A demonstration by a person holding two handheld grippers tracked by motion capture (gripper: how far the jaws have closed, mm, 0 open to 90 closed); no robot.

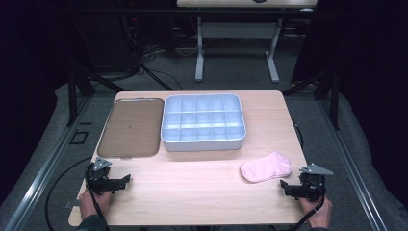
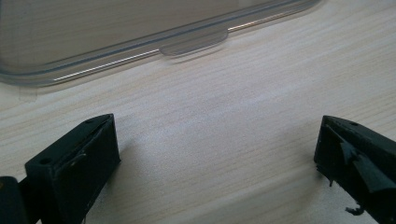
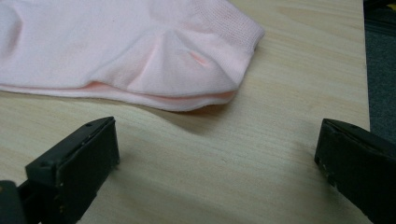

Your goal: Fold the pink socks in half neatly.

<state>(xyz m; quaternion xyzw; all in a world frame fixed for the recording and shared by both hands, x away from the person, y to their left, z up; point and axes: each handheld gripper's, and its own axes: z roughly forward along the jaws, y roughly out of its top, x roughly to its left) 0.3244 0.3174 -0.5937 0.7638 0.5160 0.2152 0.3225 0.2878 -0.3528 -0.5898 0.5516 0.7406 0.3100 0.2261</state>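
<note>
A pink sock (image 1: 266, 167) lies flat on the wooden table (image 1: 192, 187) near its right front. My right gripper (image 1: 287, 186) rests just in front of it, open, nothing between its jaws; in the right gripper view the sock (image 3: 140, 51) lies a short way beyond the jaws. My left gripper (image 1: 122, 181) sits at the left front, open and empty, aimed at the near rim of a clear flat lid (image 1: 131, 127), whose tabbed edge (image 2: 194, 42) lies ahead of its jaws. A white divided box (image 1: 202, 121) stands at the back centre.
The box has several empty compartments. The lid lies directly left of it. Bare table runs between the two grippers. Beyond the table stand dark frames, cables on the floor and another desk's legs (image 1: 199, 53).
</note>
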